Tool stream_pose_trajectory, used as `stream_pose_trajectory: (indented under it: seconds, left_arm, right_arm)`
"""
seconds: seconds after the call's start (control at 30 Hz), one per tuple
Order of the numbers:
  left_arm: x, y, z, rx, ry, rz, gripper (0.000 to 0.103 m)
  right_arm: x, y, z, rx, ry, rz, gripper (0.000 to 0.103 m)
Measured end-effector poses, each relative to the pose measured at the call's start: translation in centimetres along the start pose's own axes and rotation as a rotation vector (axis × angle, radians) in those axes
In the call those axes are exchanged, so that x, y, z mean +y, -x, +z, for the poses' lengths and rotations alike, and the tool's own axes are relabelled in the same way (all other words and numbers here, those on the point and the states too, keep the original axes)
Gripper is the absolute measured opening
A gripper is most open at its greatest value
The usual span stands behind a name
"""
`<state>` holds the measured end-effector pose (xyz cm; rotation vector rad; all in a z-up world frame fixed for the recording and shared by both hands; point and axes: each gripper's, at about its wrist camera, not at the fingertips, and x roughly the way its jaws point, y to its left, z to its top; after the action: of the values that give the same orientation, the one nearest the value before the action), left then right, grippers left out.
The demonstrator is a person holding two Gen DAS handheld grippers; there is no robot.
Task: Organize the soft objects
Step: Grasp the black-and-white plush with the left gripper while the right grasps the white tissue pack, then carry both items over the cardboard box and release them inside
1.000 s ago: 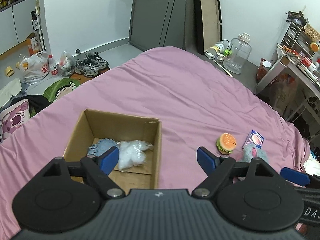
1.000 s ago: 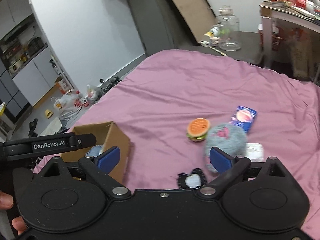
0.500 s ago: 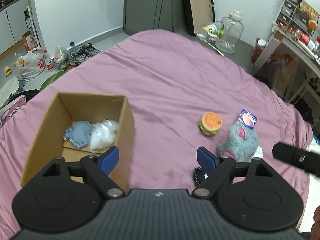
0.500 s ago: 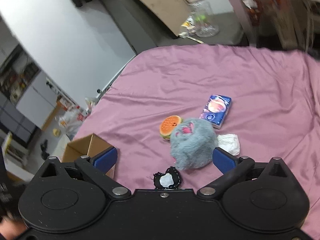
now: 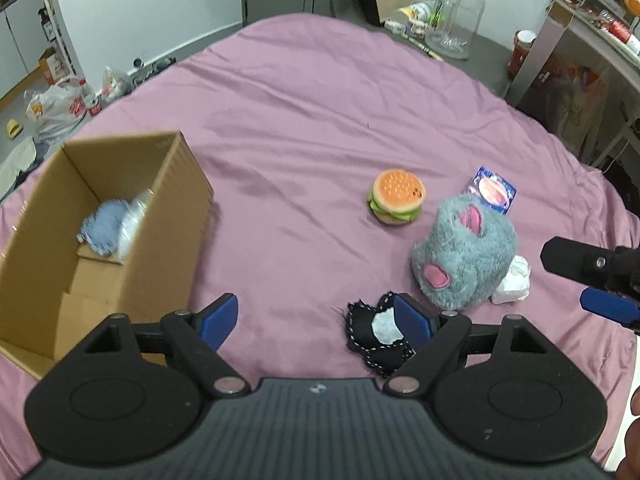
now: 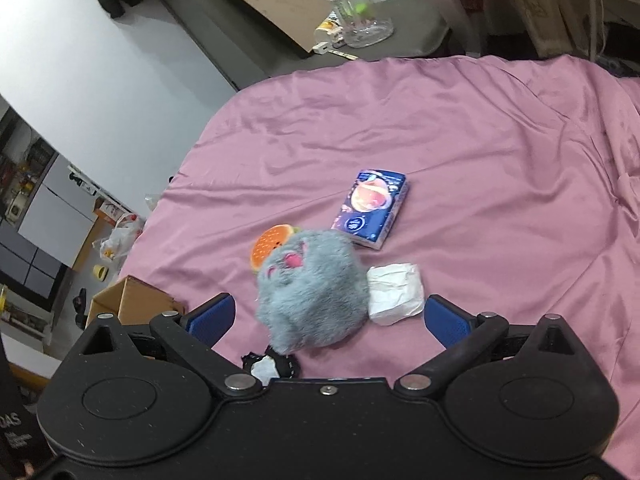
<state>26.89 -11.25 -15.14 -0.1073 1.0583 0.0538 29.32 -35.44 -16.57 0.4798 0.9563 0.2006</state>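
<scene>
Left gripper (image 5: 316, 322) jaws spread wide, nothing between the pads, pointed down at the pink bedsheet (image 5: 312, 128). Its right blue fingertip (image 5: 412, 320) overlaps the edge of a black heart-shaped patch (image 5: 376, 338) with white stitching and a white center, lying flat on the sheet; cannot tell if they touch.

Right gripper (image 6: 328, 318) jaws also wide apart, holding nothing. Between its fingertips in view sit the grey plush toy (image 6: 314, 292) and a white crumpled soft pack (image 6: 396, 294), both lying on the sheet, pads not pressing either. The same black patch (image 6: 272, 364) peeks out just above the right gripper's body, near the plush's lower edge.

In the left view the grey plush toy (image 5: 466, 254) has pink patches and rests on the sheet, with the white pack (image 5: 514, 280) touching its right side. Just beyond, a burger-shaped squishy toy (image 5: 396, 196) sits upright to the plush's left, slightly apart. A blue tissue packet (image 5: 494, 190) with a peach picture lies flat behind the plush, partly hidden by it. Right gripper's finger (image 5: 608, 306) shows at the right edge of the left view.

Open cardboard box (image 5: 120, 240) stands on the sheet at left, well apart from the toys. Inside: a blue-grey fuzzy item (image 5: 102, 226) and something clear or white in plastic (image 5: 134, 220), blurred.

Far: glass jar (image 5: 456, 20) on the floor past the bed, plastic bags (image 5: 56, 108) on the floor at left.
</scene>
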Motion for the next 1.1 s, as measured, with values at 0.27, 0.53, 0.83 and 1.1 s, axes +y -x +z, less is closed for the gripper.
stream_pose_trajectory:
  seconds: [0.27, 0.53, 0.83, 1.1]
  left_arm:
    - [-2.0, -2.6, -1.0, 0.039, 0.025, 0.018, 0.084]
    - [-2.7, -4.8, -2.0, 0.052, 0.076, 0.052, 0.083]
    - [-3.4, -6.3, -2.4, 0.065, 0.094, 0.025, 0.072]
    - [-4.1, -5.6, -2.1, 0.045, 0.071, -0.05, 0.033]
  right_arm:
    - [-2.7, -1.2, 0.7, 0.028, -0.055, -0.012, 0.095]
    - [-6.1, -2.5, 1.0, 0.064, -0.184, -0.007, 0.076]
    - [-7.6, -4.4, 1.0, 0.121, -0.287, 0.013, 0.062]
    - [-6.6, -6.4, 1.1, 0.156, -0.268, -0.018, 0.062]
